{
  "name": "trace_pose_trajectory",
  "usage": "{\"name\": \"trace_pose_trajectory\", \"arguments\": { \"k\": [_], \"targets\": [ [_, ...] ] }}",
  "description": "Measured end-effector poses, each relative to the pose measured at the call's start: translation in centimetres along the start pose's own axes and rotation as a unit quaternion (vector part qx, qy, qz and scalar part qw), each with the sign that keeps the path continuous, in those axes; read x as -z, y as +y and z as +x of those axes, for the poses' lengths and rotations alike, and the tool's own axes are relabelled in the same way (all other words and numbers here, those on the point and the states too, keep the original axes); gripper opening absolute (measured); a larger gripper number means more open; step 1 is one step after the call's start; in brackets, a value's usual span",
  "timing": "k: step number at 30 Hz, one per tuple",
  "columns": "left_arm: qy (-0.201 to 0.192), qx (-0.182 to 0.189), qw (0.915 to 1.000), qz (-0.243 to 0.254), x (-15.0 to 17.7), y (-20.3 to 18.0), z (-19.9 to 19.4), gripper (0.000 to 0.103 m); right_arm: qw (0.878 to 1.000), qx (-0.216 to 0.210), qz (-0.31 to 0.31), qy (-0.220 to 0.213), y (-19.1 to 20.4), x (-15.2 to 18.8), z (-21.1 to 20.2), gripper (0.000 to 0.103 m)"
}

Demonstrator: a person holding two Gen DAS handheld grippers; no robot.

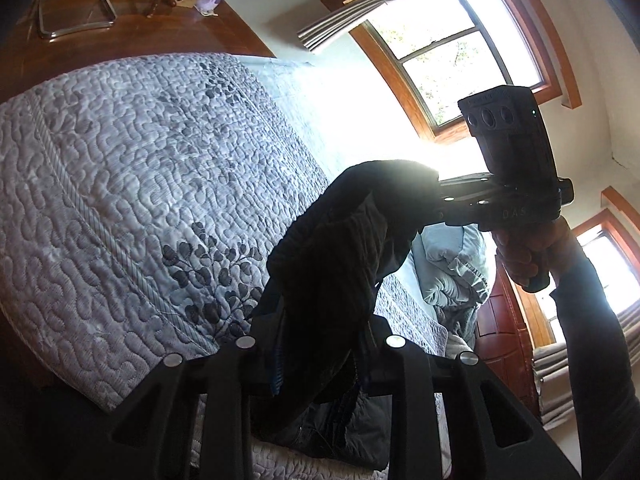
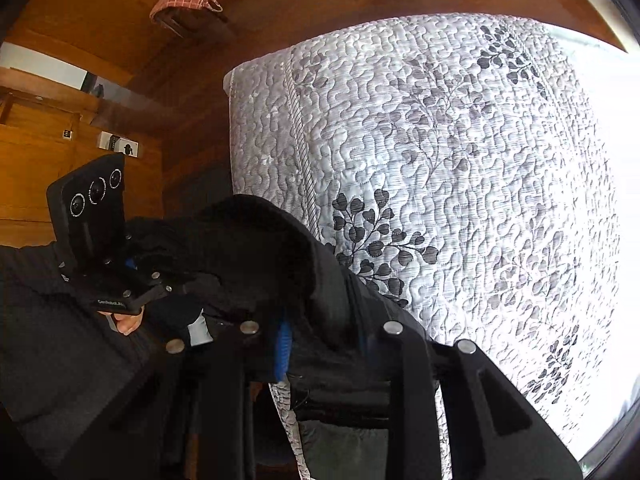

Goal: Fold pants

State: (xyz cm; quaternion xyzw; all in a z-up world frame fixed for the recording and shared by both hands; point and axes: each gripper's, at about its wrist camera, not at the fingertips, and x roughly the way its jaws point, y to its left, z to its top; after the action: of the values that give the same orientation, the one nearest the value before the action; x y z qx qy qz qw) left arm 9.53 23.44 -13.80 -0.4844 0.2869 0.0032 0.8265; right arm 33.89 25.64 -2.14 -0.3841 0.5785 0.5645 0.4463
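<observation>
Pants: we held the dark pants (image 1: 340,248) in the air between our two tools, above the near edge of the bed (image 1: 120,184); part of them hung down below the grippers.
Left gripper: our left gripper (image 1: 316,360) was closed on a bunched fold of the pants, the cloth pinched between its blue-padded fingers.
Right gripper: our right gripper (image 2: 320,344) was likewise clamped on the pants (image 2: 256,248), with a thick roll of fabric heaped over its fingers.
Why held so: we judged that two grips along one edge let the garment hang free and its wrinkles drop out, so that it could be laid flat on the bed for folding.
Fabric: the pants looked heavy and soft, matte, with a ribbed or corded weave in places and a stitched seam; they slumped in thick rolls, not crisp pleats.
Bed cover: the quilt (image 2: 460,160) was pale grey, puffed in a meandering stitch pattern, with darker leaf sprays and a corded band near its edge.
Surroundings: the floor (image 2: 280,20) was polished wood, and a wood-framed window (image 1: 460,60) threw strong glare across the far side of the bed.
Progress: we judged no fold made yet.
</observation>
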Motion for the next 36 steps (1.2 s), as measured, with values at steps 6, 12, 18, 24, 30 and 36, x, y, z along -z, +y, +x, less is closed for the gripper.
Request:
{"name": "trace_pose_trajectory", "arguments": {
  "k": [6,12,18,24,30,36],
  "targets": [
    [0.003,0.003,0.9994,0.034,0.8,-3.1,-0.4,0.027,1.0,0.025,-0.003,-0.019,1.0,2.7,-2.1,0.022],
    [0.004,0.009,0.9975,0.07,1.6,-6.0,-0.4,0.027,0.998,0.043,0.007,-0.037,1.6,5.4,-3.9,0.022],
    [0.01,0.015,0.9941,0.107,2.7,-9.2,-0.1,0.027,0.997,0.058,0.017,-0.055,1.8,8.6,-5.5,0.022],
    [0.014,0.022,0.9908,0.133,3.9,-11.7,0.3,0.027,0.995,0.069,0.029,-0.071,1.9,11.3,-6.6,0.022],
    [0.02,0.023,0.9876,0.154,5.0,-13.7,0.5,0.027,0.993,0.079,0.035,-0.082,2.2,13.6,-7.3,0.022],
    [0.029,0.026,0.9833,0.178,6.0,-15.6,0.9,0.027,0.991,0.093,0.04,-0.091,2.8,16.1,-8.1,0.022]
  ]
}}
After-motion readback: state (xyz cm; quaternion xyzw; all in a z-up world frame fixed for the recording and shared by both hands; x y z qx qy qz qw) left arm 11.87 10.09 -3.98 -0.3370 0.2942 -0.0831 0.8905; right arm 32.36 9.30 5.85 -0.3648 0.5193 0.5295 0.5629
